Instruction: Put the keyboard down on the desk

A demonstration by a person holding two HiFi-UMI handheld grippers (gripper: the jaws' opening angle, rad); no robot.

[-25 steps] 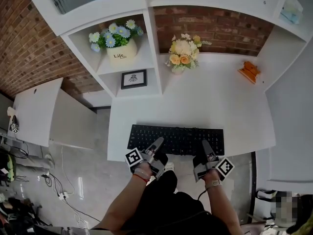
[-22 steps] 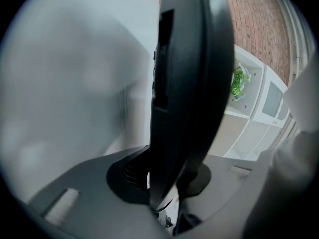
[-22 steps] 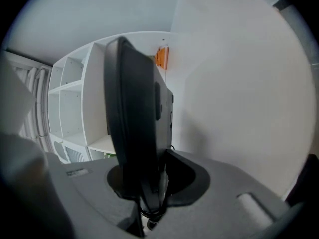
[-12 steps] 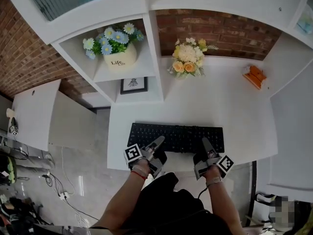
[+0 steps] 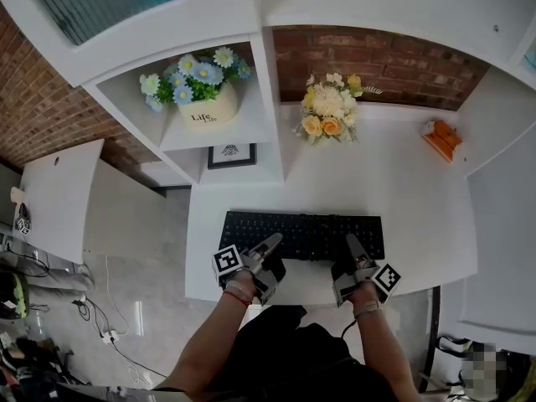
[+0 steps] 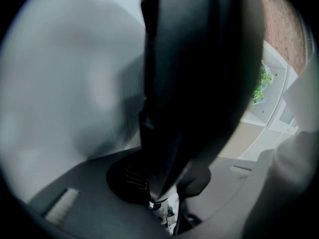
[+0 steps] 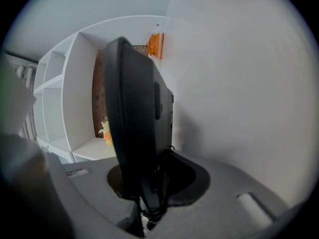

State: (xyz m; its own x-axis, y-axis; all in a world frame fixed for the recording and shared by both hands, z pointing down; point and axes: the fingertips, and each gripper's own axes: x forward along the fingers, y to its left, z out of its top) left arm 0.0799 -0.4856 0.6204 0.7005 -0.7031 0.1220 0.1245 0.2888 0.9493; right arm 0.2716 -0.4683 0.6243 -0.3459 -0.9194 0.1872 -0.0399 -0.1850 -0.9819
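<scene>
Keyboard (image 5: 301, 235) sits low over the near part of the white desk (image 5: 394, 182) in the head view, long side across. The left gripper (image 5: 270, 245) and right gripper (image 5: 352, 246) hold its near edge toward either end, probably to keep it level. In the left gripper view, the jaws are clamped on the dark keyboard (image 6: 199, 73). The right gripper view shows the same pinch, the keyboard (image 7: 134, 133) close to the desk surface; I cannot tell whether they touch.
</scene>
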